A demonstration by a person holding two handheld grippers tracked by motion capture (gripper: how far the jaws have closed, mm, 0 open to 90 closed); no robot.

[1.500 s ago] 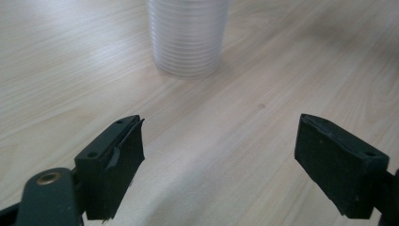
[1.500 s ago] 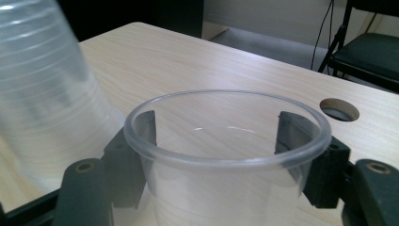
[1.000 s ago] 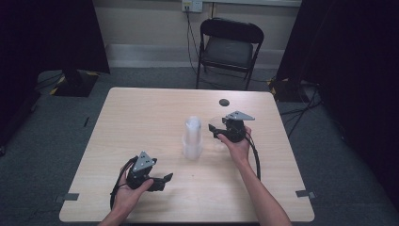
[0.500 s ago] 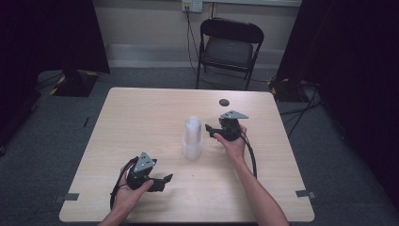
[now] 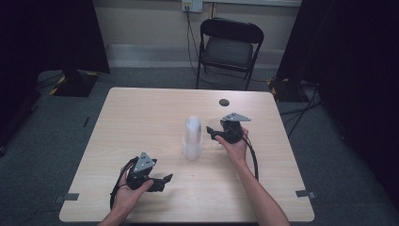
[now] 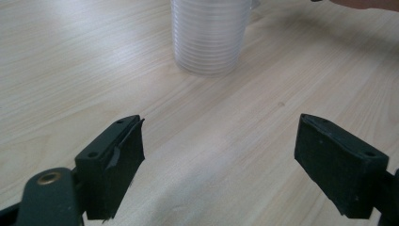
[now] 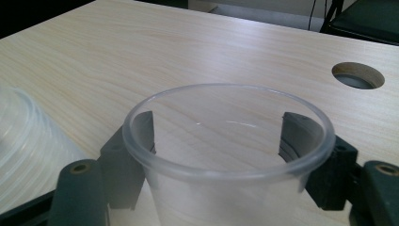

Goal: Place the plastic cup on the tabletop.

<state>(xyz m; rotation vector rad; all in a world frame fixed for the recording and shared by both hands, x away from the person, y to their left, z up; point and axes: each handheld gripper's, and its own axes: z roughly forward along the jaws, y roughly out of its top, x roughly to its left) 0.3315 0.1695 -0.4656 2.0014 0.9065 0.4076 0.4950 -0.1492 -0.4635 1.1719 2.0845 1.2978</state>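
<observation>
A tall stack of clear plastic cups (image 5: 192, 139) (image 6: 209, 37) stands at the table's middle, and its ribbed side shows at the left of the right gripper view (image 7: 28, 146). Just right of it a single clear cup (image 5: 212, 127) (image 7: 226, 141) stands upright between the jaws of my right gripper (image 5: 214, 134) (image 7: 217, 139). Those jaws have just been opening. They flank the cup's wall below a round, unsqueezed rim. My left gripper (image 5: 164, 181) (image 6: 219, 155) rests near the front left, open wide with only bare tabletop between its jaws, pointing toward the stack.
The pale wooden table (image 5: 141, 117) has a round cable hole (image 5: 224, 102) (image 7: 357, 75) near its far right side. A black folding chair (image 5: 230, 47) stands beyond the far edge. Dark curtains and grey carpet surround the table.
My right gripper with the single cup has shifted slightly left, closer to the stack. The left gripper has stayed where it was.
</observation>
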